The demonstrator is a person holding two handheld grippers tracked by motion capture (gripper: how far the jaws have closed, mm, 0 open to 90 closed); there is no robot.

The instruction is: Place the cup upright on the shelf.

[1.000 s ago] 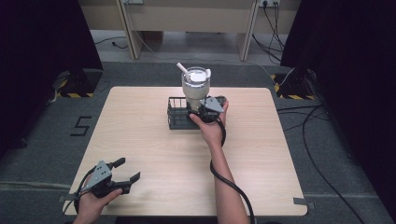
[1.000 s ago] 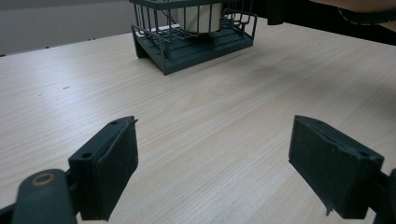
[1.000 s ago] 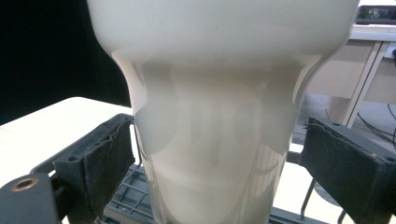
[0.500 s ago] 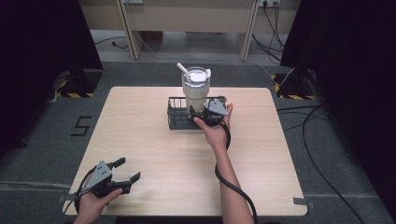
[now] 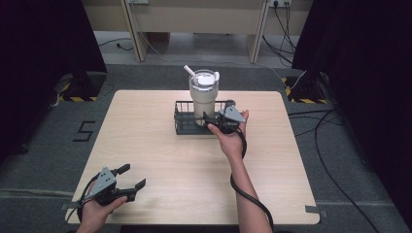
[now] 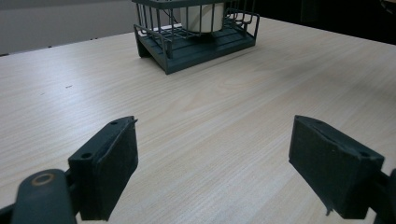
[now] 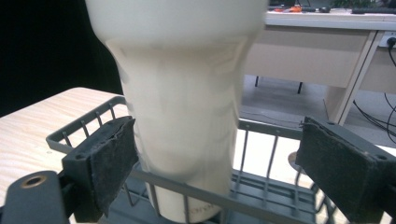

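Observation:
A cream tumbler (image 5: 203, 94) with a lid and a white straw stands upright in a dark wire basket (image 5: 183, 127) at the table's far middle. My right gripper (image 5: 208, 121) is at the basket's right front corner, pointing at the tumbler's lower part. In the right gripper view the tumbler (image 7: 182, 93) rises between the spread jaws of this gripper (image 7: 215, 172); it is open, and the left jaw is close to the cup wall over the basket rim (image 7: 268, 128). My left gripper (image 5: 132, 176) rests open near the front left corner, holding nothing. In its own view, my left gripper (image 6: 212, 172) faces the basket (image 6: 196, 42).
The light wood table (image 5: 160, 160) has bare room in front of and to both sides of the basket. Cables trail on the floor at the right (image 5: 335, 126). Desk legs stand beyond the far edge (image 5: 131, 29).
The right hand and its gripper have shifted slightly to the right beside the basket. The left gripper has barely moved.

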